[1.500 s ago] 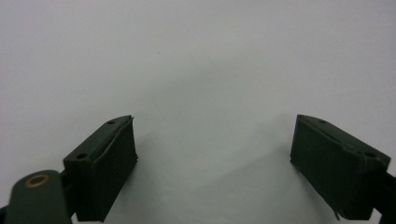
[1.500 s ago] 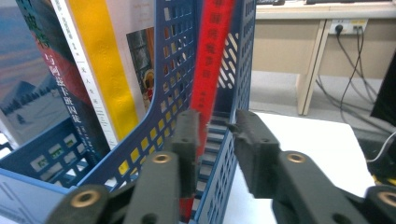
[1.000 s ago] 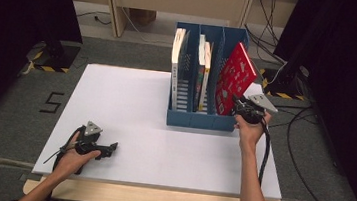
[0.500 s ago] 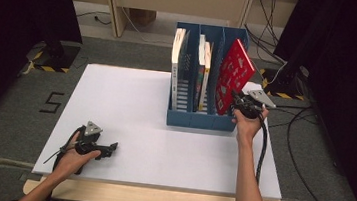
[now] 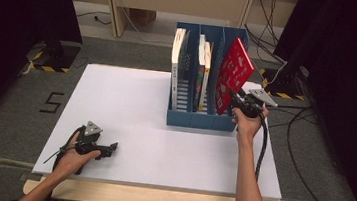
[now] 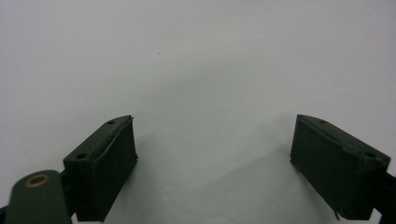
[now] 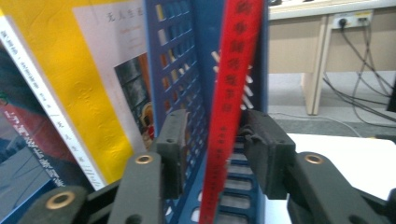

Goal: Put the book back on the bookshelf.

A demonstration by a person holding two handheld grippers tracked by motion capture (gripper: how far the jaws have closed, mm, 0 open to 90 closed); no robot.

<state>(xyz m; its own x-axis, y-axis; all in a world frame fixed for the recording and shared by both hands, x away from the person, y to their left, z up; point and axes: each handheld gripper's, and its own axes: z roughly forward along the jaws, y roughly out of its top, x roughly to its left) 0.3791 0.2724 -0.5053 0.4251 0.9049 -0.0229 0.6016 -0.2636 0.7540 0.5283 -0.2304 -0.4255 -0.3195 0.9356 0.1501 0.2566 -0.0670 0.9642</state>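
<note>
Red book leans in the rack's right slot, high view; right gripper at its spine. Left gripper idle on table. Left gripper view: jaws wide, nothing between. Right gripper view: jaws just been opening, book between them, one pad maybe touching. Looks like release; next, back out without tipping it.

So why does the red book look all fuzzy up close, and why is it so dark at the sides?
In the right gripper view the thin red paperback book sits very near the lens, so its lettering smears; in the high view light falls on the white rectangular table while the room around stays black; in the left gripper view soft shadows lie beside the left tongs.
</note>
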